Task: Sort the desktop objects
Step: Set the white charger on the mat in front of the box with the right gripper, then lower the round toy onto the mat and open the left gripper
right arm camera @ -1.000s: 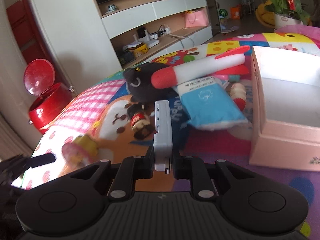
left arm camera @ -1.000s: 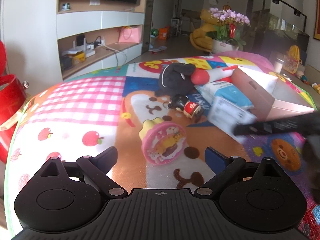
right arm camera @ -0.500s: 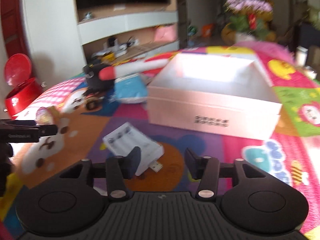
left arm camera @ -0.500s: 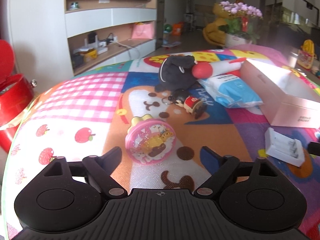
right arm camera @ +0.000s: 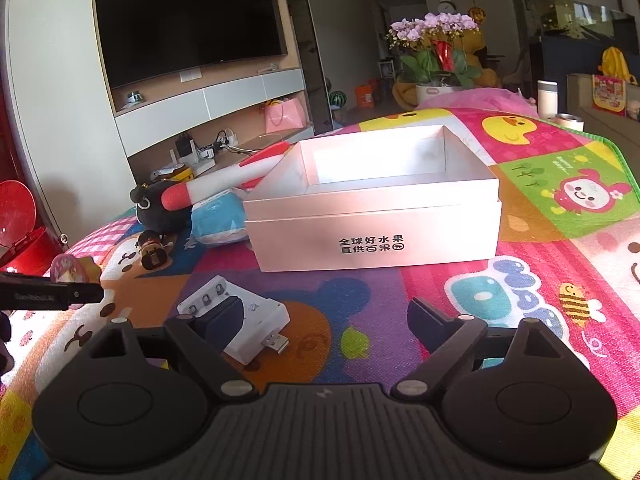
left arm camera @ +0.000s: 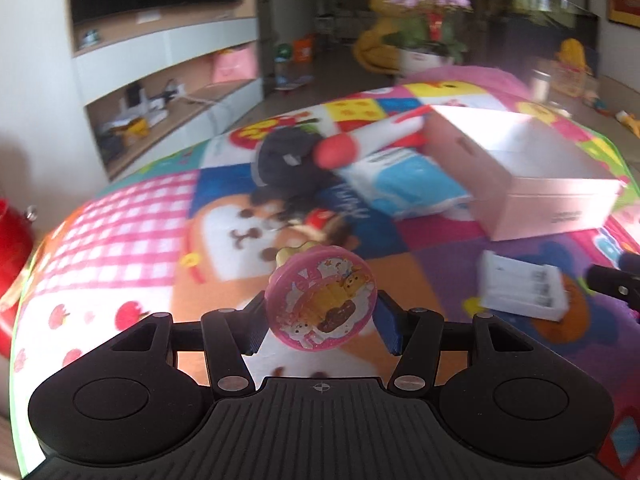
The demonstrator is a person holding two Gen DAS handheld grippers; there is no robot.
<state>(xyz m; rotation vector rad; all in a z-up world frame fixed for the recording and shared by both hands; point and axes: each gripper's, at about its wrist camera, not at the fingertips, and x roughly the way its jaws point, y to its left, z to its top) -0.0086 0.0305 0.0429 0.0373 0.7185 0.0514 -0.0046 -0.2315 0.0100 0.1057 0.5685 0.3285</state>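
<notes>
Pink box (right arm camera: 372, 236): open-topped, pale pink with black printed characters on its near wall; stands right of centre on the mat; its white inside shows nothing in it, though the floor of the box is hidden behind the near wall.
Red bin (right arm camera: 18, 236): at the far left, off the mat, lid raised; contents not visible.
Left gripper (left arm camera: 320, 320): jaws closing, with a round pink cartoon-printed toy (left arm camera: 322, 300) between them, lifted clear of the mat; the pads sit at its rim on both sides.
Right gripper (right arm camera: 324, 320): jaws opening, already wide, nothing between them; the white battery charger (right arm camera: 240, 320) lies on the mat just beside the left finger (right arm camera: 218, 322), partly behind it, its USB plug pointing right.
Playmat (right arm camera: 560, 208): bright cartoon patchwork covering the whole working surface.
Clutter behind the charger: a small brown-and-red figurine (right arm camera: 152, 250), a black plush toy (right arm camera: 160, 208), a red-tipped white foam rocket (right arm camera: 224, 178) resting over the plush, and a blue tissue pack (right arm camera: 218, 220) touching the box's left wall.
Room: a dark television (right arm camera: 184, 20) above white shelving on the left; potted purple orchids (right arm camera: 436, 48) further back.
Edges: the mat's green border (right arm camera: 616, 156) runs along the right.
Open room: bare mat right of the box and in front of it.
</notes>
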